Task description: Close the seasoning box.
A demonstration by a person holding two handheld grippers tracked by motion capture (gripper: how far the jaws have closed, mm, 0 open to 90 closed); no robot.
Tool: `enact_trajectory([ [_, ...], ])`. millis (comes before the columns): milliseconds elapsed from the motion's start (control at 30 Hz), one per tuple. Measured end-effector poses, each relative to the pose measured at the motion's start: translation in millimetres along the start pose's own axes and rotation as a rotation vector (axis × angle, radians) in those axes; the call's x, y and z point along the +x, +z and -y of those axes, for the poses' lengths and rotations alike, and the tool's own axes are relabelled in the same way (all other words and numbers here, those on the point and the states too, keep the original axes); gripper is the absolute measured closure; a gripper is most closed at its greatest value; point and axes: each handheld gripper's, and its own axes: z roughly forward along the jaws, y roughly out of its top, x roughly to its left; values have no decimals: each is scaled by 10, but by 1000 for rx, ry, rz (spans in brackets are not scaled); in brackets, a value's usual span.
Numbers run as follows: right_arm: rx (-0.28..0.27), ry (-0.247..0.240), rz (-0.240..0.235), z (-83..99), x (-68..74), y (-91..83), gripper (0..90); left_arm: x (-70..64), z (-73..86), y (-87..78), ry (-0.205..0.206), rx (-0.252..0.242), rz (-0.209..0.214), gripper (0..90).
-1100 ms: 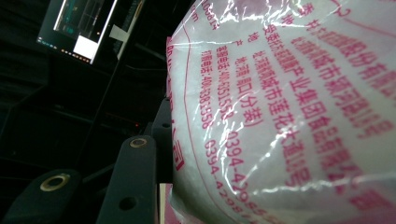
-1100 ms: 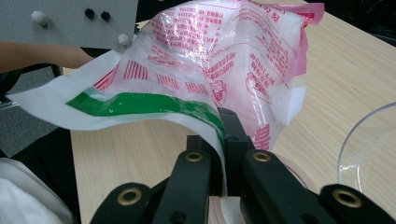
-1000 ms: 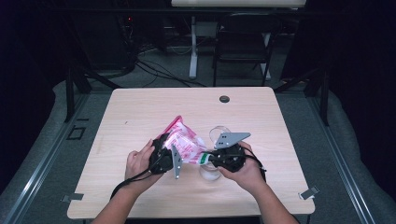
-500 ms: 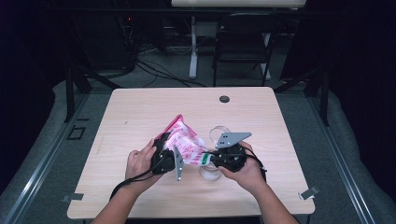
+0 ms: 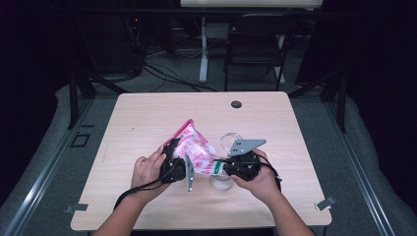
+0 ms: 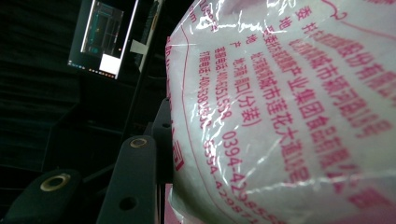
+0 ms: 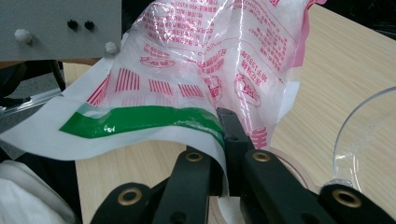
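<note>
A clear plastic bag [image 5: 194, 150] printed in pink and filled with white powder is held up off the bench [image 5: 147, 118] between the two grippers. The right gripper [image 7: 224, 140] has its fingers [image 7: 233, 135] pressed together on the bag's lower edge, just at the end of the green band [image 7: 140, 119] that runs along that edge; the thin white film passes between the two black fingers and comes out below them. From this pinch the bag rises up and away, its pink-striped panel above the fingertips and the green band stretching off to one side of them.

The left gripper [image 5: 176, 164] is at the opposite side of the bag. In the left gripper view the full, bulging body of the bag [image 6: 289, 112] lies right against one black finger [image 6: 135, 182] and swells over where the other would be, so I cannot tell whether these fingers are pinching the film or only pressed beside it.

A clear glass bowl [image 5: 230, 141] sits on the bench just beyond the right gripper; in the right gripper view its rim [image 7: 364, 135] curves close beside the fingers, apart from the bag. A second clear vessel [image 5: 221, 182] stands on the bench under the bag's lower edge, just below the right fingers.
</note>
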Motion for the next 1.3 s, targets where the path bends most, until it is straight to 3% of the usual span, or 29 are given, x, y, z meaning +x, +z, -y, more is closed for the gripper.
enact_trajectory([
  [1300, 8, 19, -6, 49, -74, -39, 900, 19, -105, -16, 94, -22, -50, 610],
])
